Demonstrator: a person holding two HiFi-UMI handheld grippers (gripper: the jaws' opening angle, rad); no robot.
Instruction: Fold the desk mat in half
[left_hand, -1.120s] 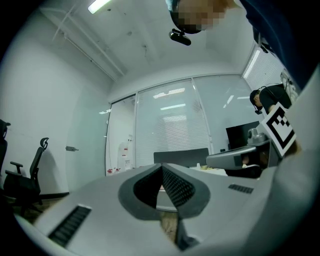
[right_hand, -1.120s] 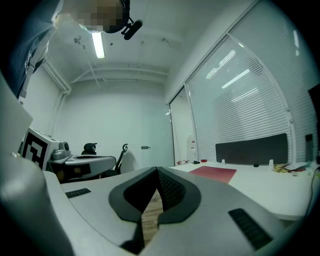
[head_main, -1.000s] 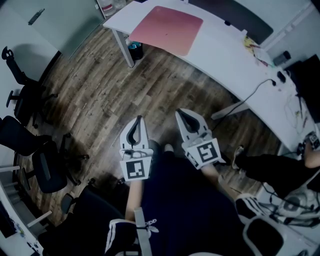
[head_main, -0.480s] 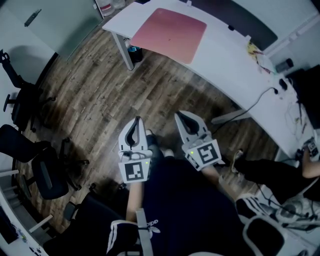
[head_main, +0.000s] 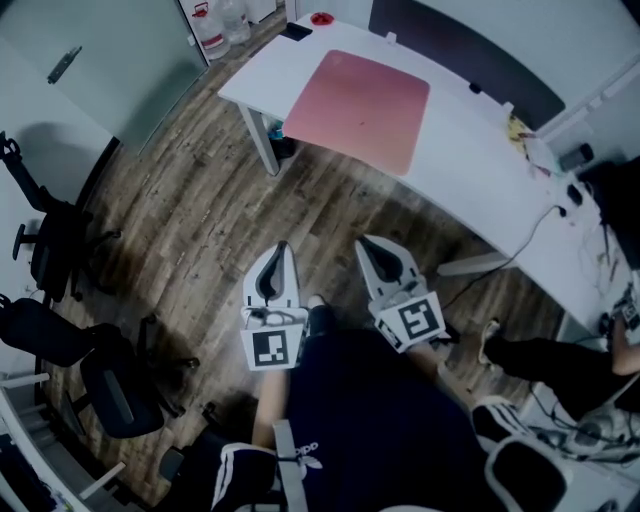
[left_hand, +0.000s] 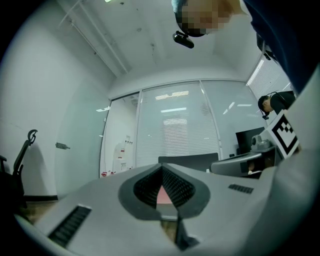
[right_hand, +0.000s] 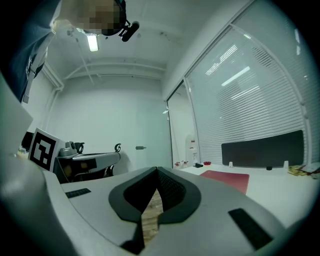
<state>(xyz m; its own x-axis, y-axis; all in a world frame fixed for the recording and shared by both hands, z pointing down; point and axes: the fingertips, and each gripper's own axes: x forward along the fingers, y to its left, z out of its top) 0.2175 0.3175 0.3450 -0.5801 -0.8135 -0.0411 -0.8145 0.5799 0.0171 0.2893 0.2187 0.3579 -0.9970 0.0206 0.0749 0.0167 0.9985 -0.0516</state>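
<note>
Over on the white worktop (head_main: 480, 170), well ahead of the person, the pink desk mat (head_main: 358, 97) lies fully flat and open, so honestly nothing of the fold is done yet. No corner lifted, no crease, nothing sitting on it as far as I can see. It's toward the worktop's left end in the head view, with its near long edge just beside the worktop's front edge. Its long axis runs along that front edge, so upper left to lower right in the head view. The short sides point away toward the dark panel (head_main: 450, 40) at the back.

Both tools are well apart from the mat, held out over the wood floor (head_main: 190, 210) in front of the person's lap. The left tongs (head_main: 279, 252) are clenched with nothing in them; the left gripper view only shows a sliver of pink far off past the tips. The right tongs (head_main: 366, 245) are the same deal: pinched together, empty, with the mat off to the right in their own view.

My read: everything is left to do. Get to the worktop, grab one short edge by its corners, carry it over to the opposite short edge and line them up. Folding across the long axis looks like the natural way.
</note>
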